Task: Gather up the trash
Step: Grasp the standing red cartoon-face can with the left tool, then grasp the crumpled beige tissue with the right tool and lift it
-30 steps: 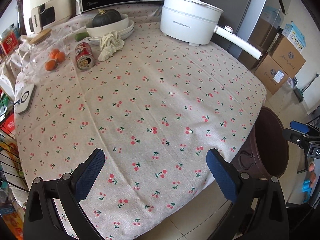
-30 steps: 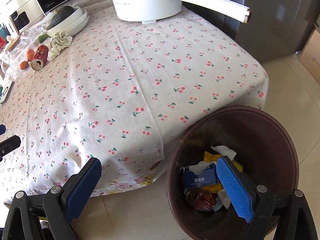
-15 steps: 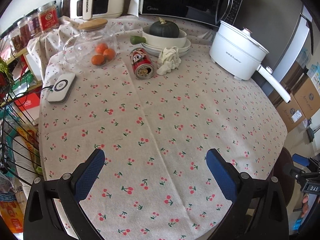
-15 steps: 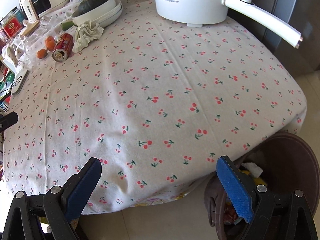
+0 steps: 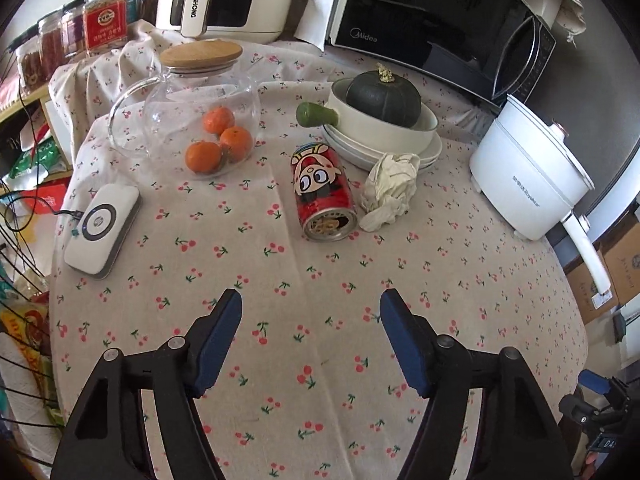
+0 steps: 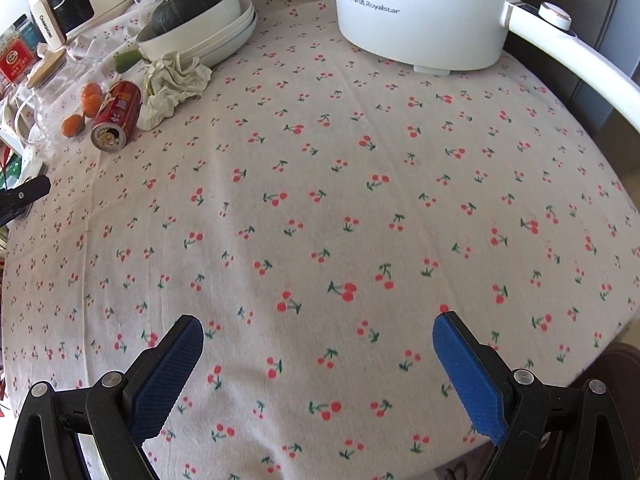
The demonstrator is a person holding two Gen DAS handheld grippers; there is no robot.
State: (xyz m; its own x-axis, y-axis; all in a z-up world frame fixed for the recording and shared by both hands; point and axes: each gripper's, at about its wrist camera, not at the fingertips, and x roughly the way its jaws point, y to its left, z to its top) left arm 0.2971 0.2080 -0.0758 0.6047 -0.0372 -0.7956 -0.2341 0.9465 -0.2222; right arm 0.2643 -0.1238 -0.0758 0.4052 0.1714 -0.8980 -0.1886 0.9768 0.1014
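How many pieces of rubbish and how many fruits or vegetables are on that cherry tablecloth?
Rubbish: 2, the can and the crumpled tissue.
Oranges: 3, in the glass jug.
Squash: 1, in the bowl.
Total: 6.

Bright daylight – sharp (fisheye-warped edges).

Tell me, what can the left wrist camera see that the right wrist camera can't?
Only the left wrist view shows the white charging pad and the glass jug's wooden lid in full. Only the right wrist view shows the pot's knob up close and the bin's brown rim. Both show the red can lying on its side, the crumpled tissue, the oranges and the dark squash.
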